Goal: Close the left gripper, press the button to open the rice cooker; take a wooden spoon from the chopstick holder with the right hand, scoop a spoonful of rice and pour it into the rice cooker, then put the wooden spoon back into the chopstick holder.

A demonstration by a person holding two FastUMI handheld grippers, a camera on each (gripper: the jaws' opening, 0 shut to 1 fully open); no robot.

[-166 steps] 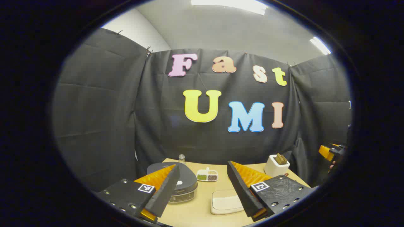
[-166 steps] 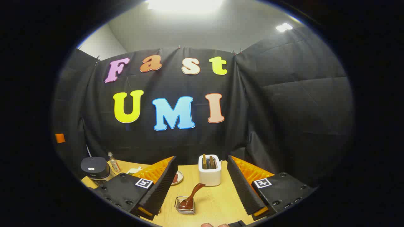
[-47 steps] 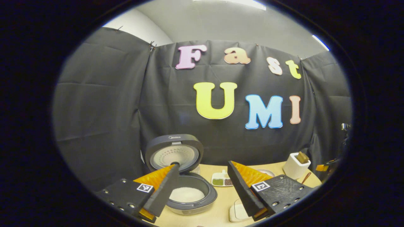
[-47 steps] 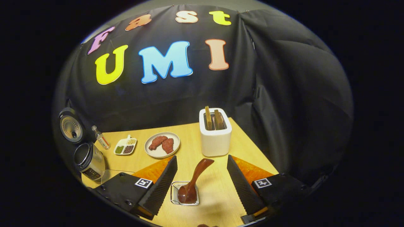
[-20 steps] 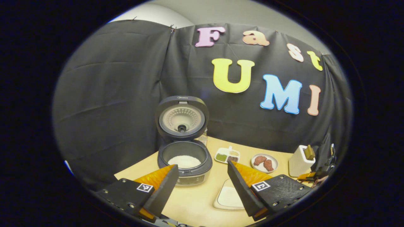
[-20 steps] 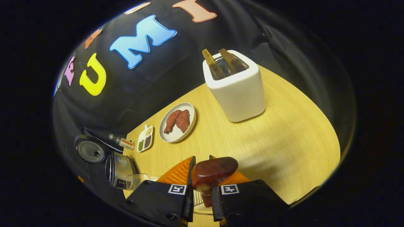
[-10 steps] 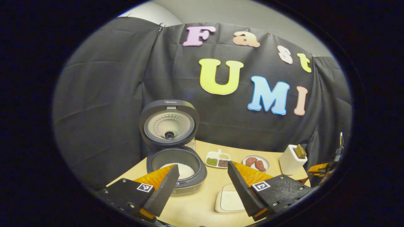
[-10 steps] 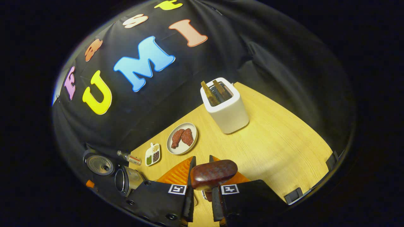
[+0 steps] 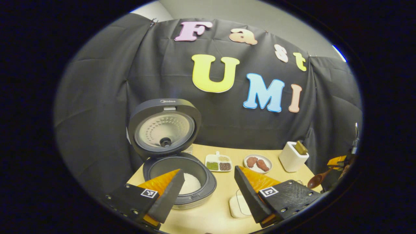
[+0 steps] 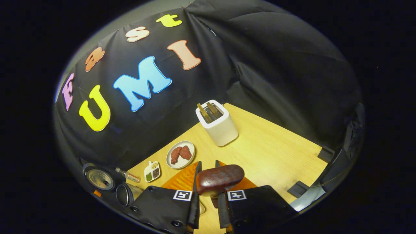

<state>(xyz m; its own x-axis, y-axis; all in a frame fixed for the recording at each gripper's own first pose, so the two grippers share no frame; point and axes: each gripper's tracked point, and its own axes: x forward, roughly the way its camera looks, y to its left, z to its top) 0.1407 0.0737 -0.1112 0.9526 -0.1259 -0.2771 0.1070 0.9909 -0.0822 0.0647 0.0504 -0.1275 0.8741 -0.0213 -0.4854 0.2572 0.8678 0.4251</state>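
The rice cooker (image 9: 182, 191) stands with its lid (image 9: 164, 126) raised, and white rice lies in the pot. My left gripper (image 9: 209, 170) hangs open just in front of the cooker, holding nothing. My right gripper (image 10: 207, 169) is shut on the handle of the dark wooden spoon (image 10: 219, 178), held above the table. In the left gripper view the right gripper (image 9: 338, 161) is at the far right, and the spoon (image 9: 317, 181) hangs from it with its bowl down. The chopstick holder is hidden under the right gripper's fingers.
A white rounded tray (image 9: 237, 204) lies right of the cooker, partly behind a finger. Further back stand a sectioned dish of beans (image 9: 218, 162), a plate of meat (image 9: 257, 163) and a white toaster (image 9: 293, 156). A small bottle (image 10: 128, 176) stands by the cooker (image 10: 125, 194).
The right gripper has risen with the spoon, so the table looks farther off. The left gripper has shifted a little to the right and stays open.
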